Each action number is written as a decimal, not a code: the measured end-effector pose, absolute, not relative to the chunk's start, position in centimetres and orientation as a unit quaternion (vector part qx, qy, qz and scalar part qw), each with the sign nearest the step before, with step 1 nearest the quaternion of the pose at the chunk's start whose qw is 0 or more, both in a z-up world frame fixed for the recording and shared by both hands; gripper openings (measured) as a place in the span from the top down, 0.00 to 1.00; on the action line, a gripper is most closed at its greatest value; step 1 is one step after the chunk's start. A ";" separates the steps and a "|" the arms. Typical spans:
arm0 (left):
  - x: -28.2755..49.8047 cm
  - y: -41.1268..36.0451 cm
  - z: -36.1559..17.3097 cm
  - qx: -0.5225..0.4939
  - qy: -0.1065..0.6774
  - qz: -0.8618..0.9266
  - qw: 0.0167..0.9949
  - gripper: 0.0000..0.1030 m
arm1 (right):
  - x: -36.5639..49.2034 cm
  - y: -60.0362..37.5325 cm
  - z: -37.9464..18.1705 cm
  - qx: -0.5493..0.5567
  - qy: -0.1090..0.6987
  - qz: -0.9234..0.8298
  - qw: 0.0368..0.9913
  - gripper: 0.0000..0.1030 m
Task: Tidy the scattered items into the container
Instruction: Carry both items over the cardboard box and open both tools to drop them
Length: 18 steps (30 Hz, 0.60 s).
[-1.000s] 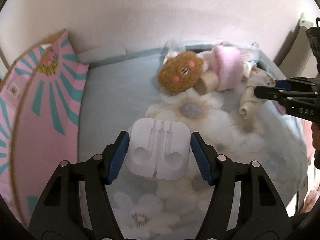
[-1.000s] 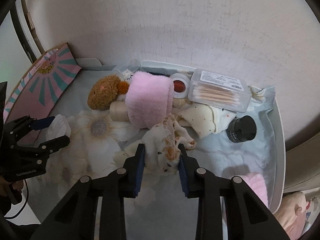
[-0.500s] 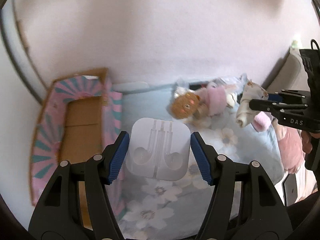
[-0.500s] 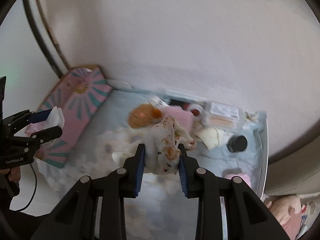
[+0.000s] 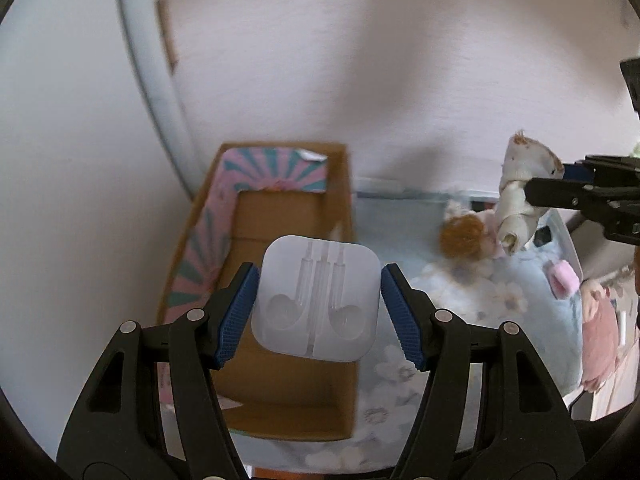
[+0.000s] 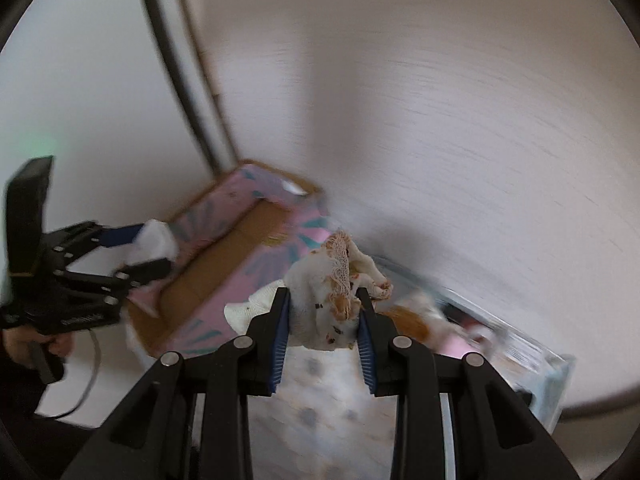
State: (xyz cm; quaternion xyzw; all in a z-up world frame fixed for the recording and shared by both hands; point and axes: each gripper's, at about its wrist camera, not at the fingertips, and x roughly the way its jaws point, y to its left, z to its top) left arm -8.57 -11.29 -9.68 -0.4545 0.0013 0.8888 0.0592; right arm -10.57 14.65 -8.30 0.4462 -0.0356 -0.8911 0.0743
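Observation:
My left gripper (image 5: 318,308) is shut on a white plastic earphone case (image 5: 316,298) and holds it in the air above the open cardboard box (image 5: 276,216) with pink and teal sides. My right gripper (image 6: 322,320) is shut on a cream patterned cloth with lace trim (image 6: 328,296), lifted off the table; the cloth also shows in the left wrist view (image 5: 520,196), right of the box. The box shows in the right wrist view (image 6: 224,264), to the left, with the left gripper (image 6: 144,248) over its far end.
A floral blue cloth (image 5: 460,320) covers the table. A brown plush (image 5: 460,236), pink items (image 5: 562,282) and a clear box (image 6: 524,352) lie on a tray at the right. A white wall stands close behind.
Both grippers have risen and swung left toward the box, each carrying its item. The box interior has come into full view under the earphone case.

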 end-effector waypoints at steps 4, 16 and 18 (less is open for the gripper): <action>-9.3 -13.4 -10.4 -0.466 -0.011 0.883 0.047 0.41 | -14.2 11.8 -8.2 0.464 -0.025 -0.878 0.118 0.72; -10.6 -15.8 -15.1 -0.505 -0.031 0.862 0.029 0.41 | -24.7 3.9 -12.7 0.533 0.044 -0.828 0.170 0.72; -10.8 -16.3 -16.3 -0.516 -0.043 0.855 0.028 0.41 | -25.7 3.0 -13.8 0.541 0.053 -0.822 0.171 0.72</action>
